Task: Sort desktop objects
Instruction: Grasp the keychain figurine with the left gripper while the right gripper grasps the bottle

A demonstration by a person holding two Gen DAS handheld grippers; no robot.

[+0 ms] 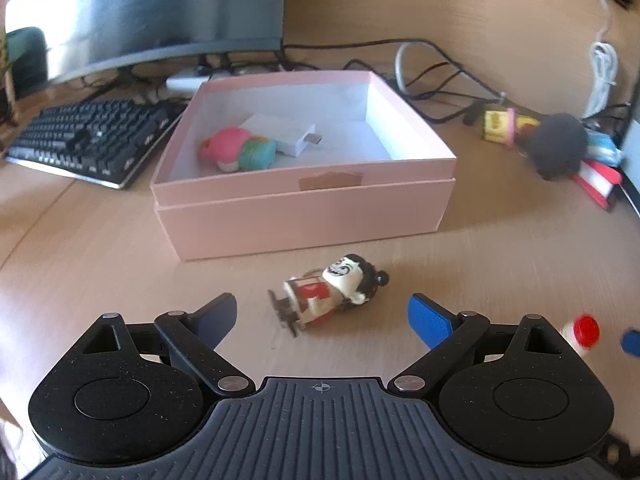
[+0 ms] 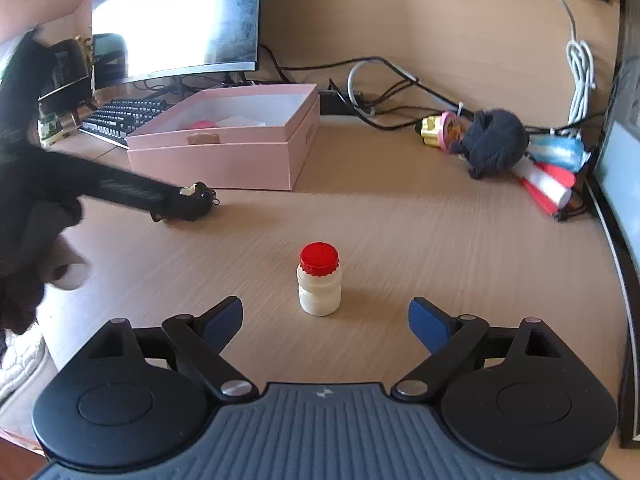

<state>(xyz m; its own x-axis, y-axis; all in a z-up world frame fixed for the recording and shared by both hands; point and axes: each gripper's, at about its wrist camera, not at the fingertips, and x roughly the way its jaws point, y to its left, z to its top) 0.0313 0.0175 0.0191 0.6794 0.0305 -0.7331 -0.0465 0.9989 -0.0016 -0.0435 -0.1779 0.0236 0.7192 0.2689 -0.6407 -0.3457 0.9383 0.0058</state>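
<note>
A pink open box (image 1: 304,208) stands on the desk, holding a pink-and-teal toy (image 1: 240,150) and a white adapter (image 1: 280,134). A small figurine with a black-haired head (image 1: 324,294) lies on its side just in front of my open left gripper (image 1: 322,316). In the right wrist view a white bottle with a red cap (image 2: 320,280) stands upright just ahead of my open right gripper (image 2: 326,316). The box (image 2: 224,152) shows there at the back left, with the left gripper (image 2: 176,200) in front of it. The bottle's red cap (image 1: 585,330) also shows at the left view's right edge.
A black keyboard (image 1: 88,140) and a monitor (image 1: 152,12) stand at the back left. Cables (image 1: 440,72), a dark pompom (image 1: 558,146), a yellow-pink toy (image 1: 500,126) and red-white items (image 1: 600,180) lie at the back right.
</note>
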